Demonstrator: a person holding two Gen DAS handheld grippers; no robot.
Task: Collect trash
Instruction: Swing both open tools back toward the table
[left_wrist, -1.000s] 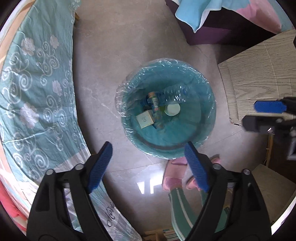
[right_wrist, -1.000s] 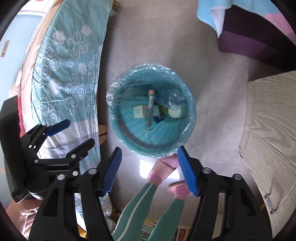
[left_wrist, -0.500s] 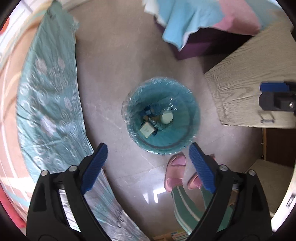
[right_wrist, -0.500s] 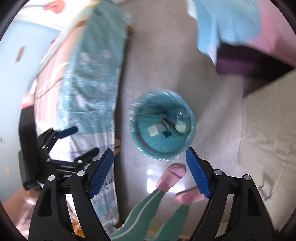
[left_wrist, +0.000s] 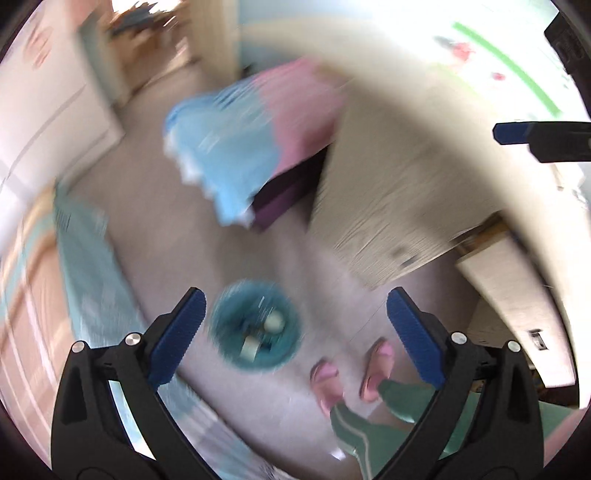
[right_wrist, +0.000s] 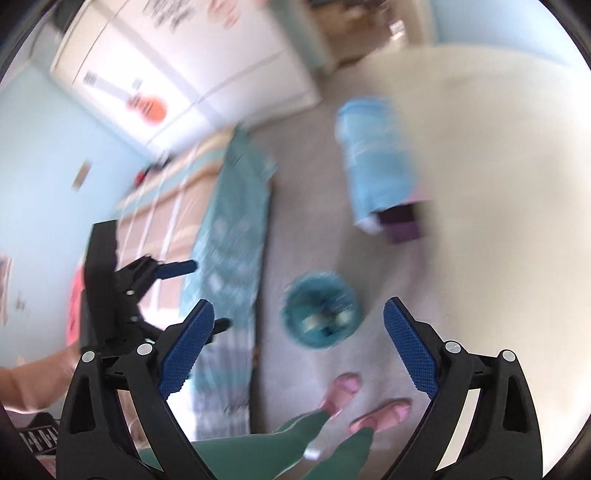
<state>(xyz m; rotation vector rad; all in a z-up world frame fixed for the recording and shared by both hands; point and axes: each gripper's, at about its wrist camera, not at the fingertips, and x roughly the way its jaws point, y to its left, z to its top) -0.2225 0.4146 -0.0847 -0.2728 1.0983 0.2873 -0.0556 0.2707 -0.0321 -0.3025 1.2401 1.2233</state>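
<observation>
My left claw (left_wrist: 293, 332) and my right claw (right_wrist: 299, 343) both stand spread wide, their jaws having just been opening, with nothing between the ribbed blue pads (left_wrist: 177, 336) on the black, bolted frames. The round teal bin (left_wrist: 255, 325), lined with thin clear plastic, sits on the smooth grey floor (left_wrist: 177, 236) far below me; in the left view it lies between my fingers, closer to the left pad, and in the right view the bin (right_wrist: 319, 310) lies between the pads, slightly ahead of their tips. Inside it the trash (left_wrist: 258, 334) shows only as blurred pale shapes, one round and one boxy; no label can be read. A teal patterned bedspread (right_wrist: 229, 236) hangs to the left of the claws, a pale wood-grain tabletop (left_wrist: 388, 206) spreads to the right, and a soft blue-and-pink cloth (left_wrist: 243, 147) drapes over a dark purple block beyond the bin. My pink slippers (left_wrist: 347, 369) and green trouser legs (right_wrist: 280, 443) stand just behind the bin, beneath the claws. Writing on the far white cupboard (right_wrist: 192, 55) is too smeared to read.
</observation>
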